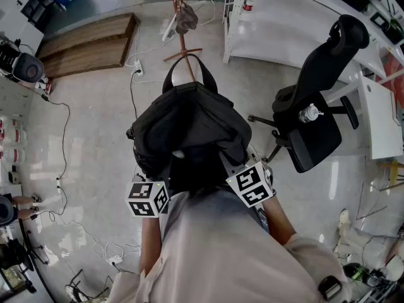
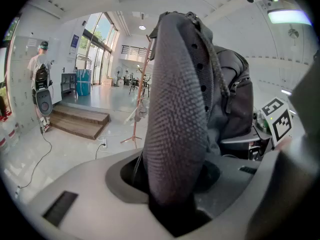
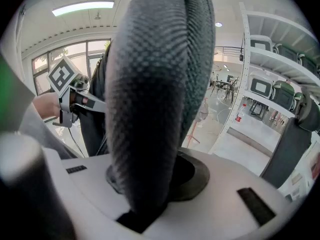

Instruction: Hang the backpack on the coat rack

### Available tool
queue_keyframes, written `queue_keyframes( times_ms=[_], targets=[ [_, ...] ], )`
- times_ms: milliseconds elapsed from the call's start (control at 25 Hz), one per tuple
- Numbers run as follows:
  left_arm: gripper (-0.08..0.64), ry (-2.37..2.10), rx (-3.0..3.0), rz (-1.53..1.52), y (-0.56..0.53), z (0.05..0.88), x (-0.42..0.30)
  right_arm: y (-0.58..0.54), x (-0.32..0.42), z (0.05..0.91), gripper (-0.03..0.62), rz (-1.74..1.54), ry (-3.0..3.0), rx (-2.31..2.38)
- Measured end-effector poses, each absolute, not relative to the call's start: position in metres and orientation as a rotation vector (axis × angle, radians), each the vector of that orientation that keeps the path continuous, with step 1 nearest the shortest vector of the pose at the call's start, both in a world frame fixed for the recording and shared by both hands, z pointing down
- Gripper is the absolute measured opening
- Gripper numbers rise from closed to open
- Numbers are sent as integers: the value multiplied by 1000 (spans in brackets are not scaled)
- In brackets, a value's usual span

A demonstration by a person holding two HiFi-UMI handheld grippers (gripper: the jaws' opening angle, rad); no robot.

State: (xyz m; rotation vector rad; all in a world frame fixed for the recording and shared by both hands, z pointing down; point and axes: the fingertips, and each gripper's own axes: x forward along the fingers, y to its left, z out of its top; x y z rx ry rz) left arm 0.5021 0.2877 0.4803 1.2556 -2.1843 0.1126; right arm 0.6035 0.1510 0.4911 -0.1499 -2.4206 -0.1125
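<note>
A black backpack [image 1: 189, 128] hangs in front of me, its top carry loop [image 1: 189, 65] pointing toward the orange coat rack [image 1: 183, 33] ahead. The rack carries a grey cloth item [image 1: 187, 17]. My left gripper [image 2: 172, 204] is shut on a padded grey mesh shoulder strap [image 2: 177, 114]. My right gripper [image 3: 145, 204] is shut on the other mesh strap [image 3: 150, 99]. In the head view only the marker cubes of the left gripper [image 1: 148, 199] and the right gripper [image 1: 251, 185] show; the jaws are hidden under the bag. The rack [image 2: 141, 104] stands a few steps off.
A black office chair [image 1: 322, 106] stands at the right beside a white shelf unit [image 1: 284, 24]. A low wooden platform [image 1: 88, 43] lies at the far left. Cables and a power strip [image 1: 136, 68] trail over the glossy floor. A person [image 2: 37, 69] stands at the far left.
</note>
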Motion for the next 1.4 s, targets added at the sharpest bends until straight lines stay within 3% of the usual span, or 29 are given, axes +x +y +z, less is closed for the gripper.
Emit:
queue_keyframes(
  times_ms=[800, 1400],
  targets=[
    [159, -2205, 1253, 169, 272, 492, 476, 136, 572, 500, 107, -20, -2387, -168],
    [160, -2108, 1287, 144, 259, 504, 371, 130, 476, 507, 112, 27, -2319, -114]
  ],
)
